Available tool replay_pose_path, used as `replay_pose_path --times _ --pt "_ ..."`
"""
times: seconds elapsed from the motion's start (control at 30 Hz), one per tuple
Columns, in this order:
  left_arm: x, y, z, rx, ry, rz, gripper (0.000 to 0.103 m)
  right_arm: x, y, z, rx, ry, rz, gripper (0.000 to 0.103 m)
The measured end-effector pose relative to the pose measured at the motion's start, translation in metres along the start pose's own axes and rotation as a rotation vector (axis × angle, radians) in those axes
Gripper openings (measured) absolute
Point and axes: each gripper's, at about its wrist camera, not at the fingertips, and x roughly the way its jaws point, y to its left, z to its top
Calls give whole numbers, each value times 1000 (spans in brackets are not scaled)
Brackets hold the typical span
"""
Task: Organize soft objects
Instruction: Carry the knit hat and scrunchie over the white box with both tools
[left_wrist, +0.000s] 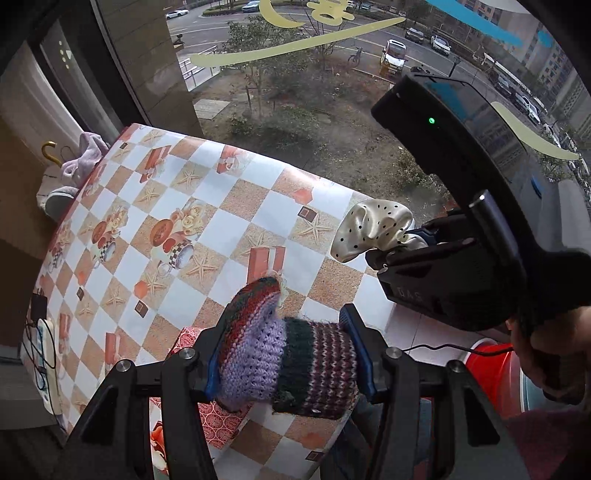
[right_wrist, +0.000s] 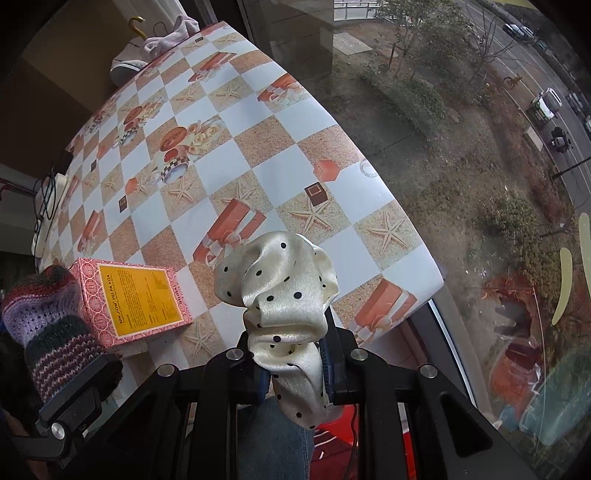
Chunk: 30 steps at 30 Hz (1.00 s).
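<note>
The left gripper (left_wrist: 284, 363) is closed on a knitted sock (left_wrist: 295, 365), squeezing its striped middle above the table's (left_wrist: 229, 206) near edge. The right gripper (right_wrist: 295, 373) pinches a cream dotted scarf (right_wrist: 284, 291), bunched and held up, probably a scrunchie. Both are light and limp; the satin looks slippery, so gripping a thick fold seems safest. 1 red box (right_wrist: 136, 301) lies just beside the sock
</note>
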Motion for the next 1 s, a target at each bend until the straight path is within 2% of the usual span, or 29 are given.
replay_pose_path --times 0.17,0.3,0.57,0.77,1.0 --pt "-14 2 -34 13 0 -4 59 2 18 -20 -48 29 3 23" --pt "-20 20 -64 -40 14 18 59 8 45 -39 -132 66 23 23" --pt "-35 73 -122 -266 25 82 59 22 102 -74 -316 143 55 23" --pt "-46 112 -161 -439 17 152 59 19 138 -86 -465 160 75 23" --pt "-61 152 -213 -644 8 229 59 10 190 -109 -695 151 68 23"
